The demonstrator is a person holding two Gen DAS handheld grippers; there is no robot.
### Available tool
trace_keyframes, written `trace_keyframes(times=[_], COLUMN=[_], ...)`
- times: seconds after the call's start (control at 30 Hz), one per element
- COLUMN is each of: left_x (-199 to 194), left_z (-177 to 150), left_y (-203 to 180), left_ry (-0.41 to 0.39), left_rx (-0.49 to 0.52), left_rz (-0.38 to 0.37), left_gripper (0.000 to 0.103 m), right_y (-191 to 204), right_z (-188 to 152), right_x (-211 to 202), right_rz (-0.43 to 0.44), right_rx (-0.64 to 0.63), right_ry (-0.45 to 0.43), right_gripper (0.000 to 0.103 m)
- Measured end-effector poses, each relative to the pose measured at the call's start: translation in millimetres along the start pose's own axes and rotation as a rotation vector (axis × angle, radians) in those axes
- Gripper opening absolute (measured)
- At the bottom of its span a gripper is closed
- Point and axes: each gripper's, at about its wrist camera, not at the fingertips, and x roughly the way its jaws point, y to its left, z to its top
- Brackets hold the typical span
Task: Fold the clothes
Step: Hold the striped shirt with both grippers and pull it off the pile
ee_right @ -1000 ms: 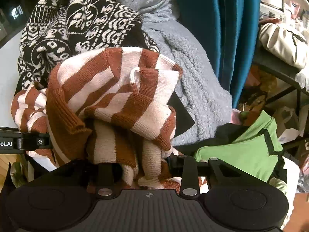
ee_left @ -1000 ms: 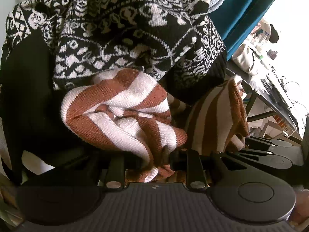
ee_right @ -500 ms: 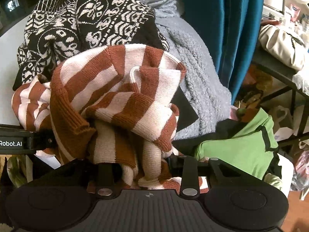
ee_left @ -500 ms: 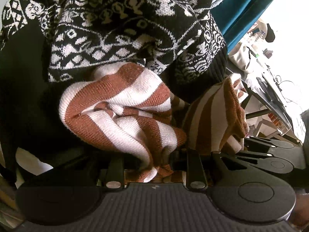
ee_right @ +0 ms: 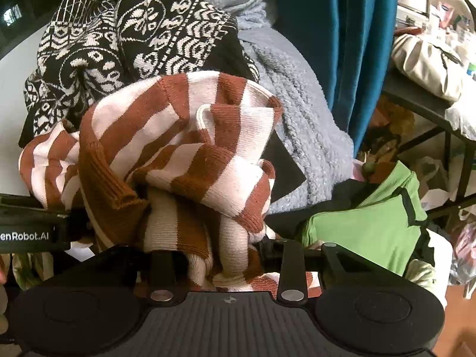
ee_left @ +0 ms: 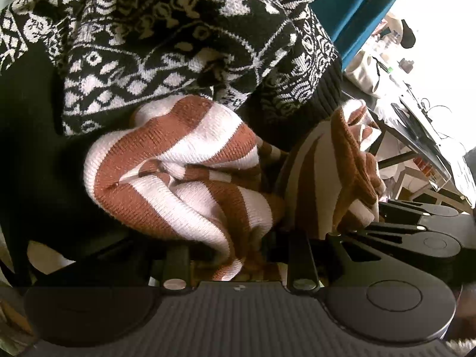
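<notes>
A brown-and-white striped sweater [ee_left: 178, 178] hangs bunched in front of both cameras. My left gripper [ee_left: 238, 247] is shut on a fold of it, and the knit spills over the fingers and hides their tips. My right gripper [ee_right: 226, 255] is shut on another bunch of the same striped sweater [ee_right: 184, 148], with a ribbed brown hem drooping at the left. The two grippers are close together: the right gripper's black body [ee_left: 422, 232] shows at the right of the left wrist view, and the left gripper's labelled body [ee_right: 26, 232] at the left of the right wrist view.
A black-and-white patterned sweater [ee_left: 178, 44] lies heaped just behind the striped one, on a white surface [ee_right: 12, 89]. To the right are a grey fleece blanket [ee_right: 297, 104], a teal curtain [ee_right: 342, 44] and a folded green garment [ee_right: 366, 223]. A cluttered table with a beige bag [ee_right: 425, 62] stands beyond.
Both grippers keep their hold on the striped sweater. The right wrist view has shifted slightly, and more of the patterned sweater shows above the bundle.
</notes>
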Motion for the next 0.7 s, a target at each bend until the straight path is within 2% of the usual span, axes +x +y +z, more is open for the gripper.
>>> trace_keyframes(times=[0.27, 0.7], left_x=[6.9, 15.3], left_z=[3.0, 0.2], left_y=[-1.2, 13.1], left_ry=[0.012, 0.001], left_rx=[0.009, -0.091], left_rz=[0.005, -0.026], left_gripper=[0.028, 0.028], right_y=[-1.1, -1.0], right_z=[2.0, 8.8], right_x=[5.8, 13.4], right_rz=[0.017, 0.012], right_rx=[0.008, -0.049], right_ry=[-0.003, 0.042], right_gripper=[0.032, 0.032])
